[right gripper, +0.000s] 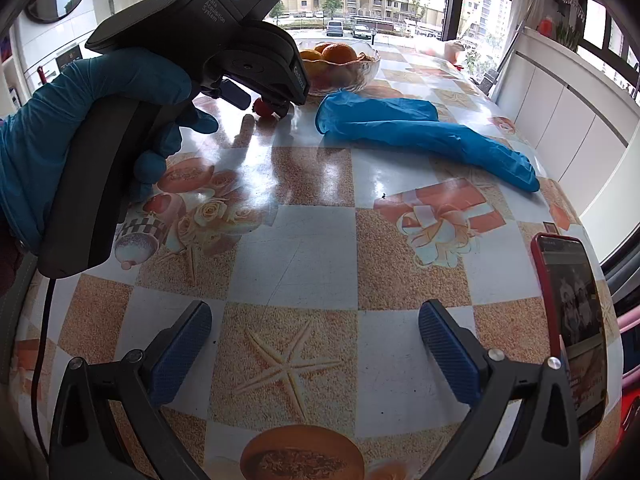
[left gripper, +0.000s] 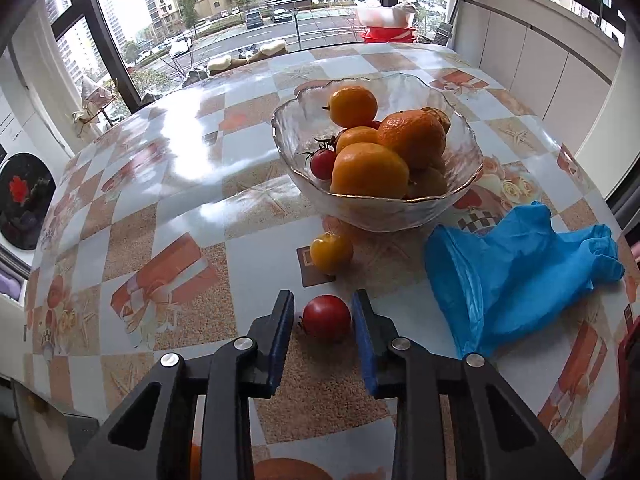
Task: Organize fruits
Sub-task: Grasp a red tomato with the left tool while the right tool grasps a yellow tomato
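A red cherry tomato [left gripper: 327, 317] sits low in the centre of the left wrist view, flanked by the blue pads of the left hand-held gripper [left gripper: 323, 312], whose jaws stand narrowed close around it; the right pad looks to touch the fruit, while a thin gap shows at the left pad, so a firm hold cannot be confirmed. Just beyond it a yellow tomato [left gripper: 331, 252] lies loose on the patterned desk [left gripper: 168, 208], at the foot of the glass bowl [left gripper: 452, 200] in the middle of the frame, already heaped with oranges [left gripper: 412, 142] and small tomatoes, evidently the gathering place for the strays. A blue glove [left gripper: 516, 276] lies crumpled at right. In the right wrist view, the gloved hand [right gripper: 80, 120] grips the left tool at upper left, while the right hand-held gripper [right gripper: 316, 344] waits at the bottom with jaws spread wide and empty, apparently held clear. A phone [right gripper: 572, 320] stands at right.
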Available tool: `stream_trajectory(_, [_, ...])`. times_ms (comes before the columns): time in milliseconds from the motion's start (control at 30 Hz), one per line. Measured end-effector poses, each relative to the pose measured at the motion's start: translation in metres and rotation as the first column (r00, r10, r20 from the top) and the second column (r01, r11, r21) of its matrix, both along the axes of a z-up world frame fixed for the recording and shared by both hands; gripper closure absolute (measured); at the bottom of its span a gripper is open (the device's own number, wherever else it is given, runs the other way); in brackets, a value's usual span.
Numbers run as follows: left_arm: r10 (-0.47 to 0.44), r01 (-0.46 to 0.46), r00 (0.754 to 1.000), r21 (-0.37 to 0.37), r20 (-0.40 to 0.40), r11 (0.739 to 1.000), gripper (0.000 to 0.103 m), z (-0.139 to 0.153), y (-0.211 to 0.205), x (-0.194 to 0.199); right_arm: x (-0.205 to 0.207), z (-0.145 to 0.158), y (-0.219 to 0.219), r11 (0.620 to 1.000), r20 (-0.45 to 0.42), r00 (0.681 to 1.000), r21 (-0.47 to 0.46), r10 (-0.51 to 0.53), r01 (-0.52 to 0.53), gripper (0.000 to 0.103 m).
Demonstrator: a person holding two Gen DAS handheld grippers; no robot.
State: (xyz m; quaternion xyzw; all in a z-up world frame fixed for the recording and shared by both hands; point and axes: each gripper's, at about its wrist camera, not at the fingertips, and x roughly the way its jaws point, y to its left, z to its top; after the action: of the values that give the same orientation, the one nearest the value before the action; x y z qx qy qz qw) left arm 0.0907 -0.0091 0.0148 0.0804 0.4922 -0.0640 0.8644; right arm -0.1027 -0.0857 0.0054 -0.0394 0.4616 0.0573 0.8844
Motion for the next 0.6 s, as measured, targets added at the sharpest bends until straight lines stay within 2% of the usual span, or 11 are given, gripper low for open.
stream_trajectory(100, [-0.01, 0.01, 1.0, 0.001, 0.014, 1.0, 0.079, -0.001, -0.001, -0.003, 0.0, 0.0, 0.0, 1.0, 0.0, 1.0, 0.0, 0.0, 0.0, 0.0])
stream_trajectory(200, [-0.009, 0.009, 1.0, 0.011, 0.026, 1.0, 0.079, 0.0, 0.0, -0.009, 0.0, 0.0, 0.0, 1.0, 0.0, 1.0, 0.0, 0.0, 0.0, 0.0])
stream_trajectory(300, [0.014, -0.013, 0.999, -0.02, 0.045, 1.0, 0.079, 0.009, 0.012, -0.02, 0.0, 0.0, 0.0, 1.0, 0.0, 1.0, 0.0, 0.0, 0.0, 0.0])
stream_trajectory(467, [0.032, -0.026, 0.995, -0.065, 0.099, 0.998, 0.079, 0.035, 0.045, -0.065, 0.0, 0.0, 0.0, 1.0, -0.001, 1.0, 0.0, 0.0, 0.0, 0.0])
stream_trajectory(600, [0.061, -0.051, 0.99, -0.081, 0.128, 0.995, 0.079, 0.043, 0.071, -0.111, 0.002, 0.002, -0.001, 1.0, -0.024, 1.0, 0.009, 0.008, -0.007, 0.0])
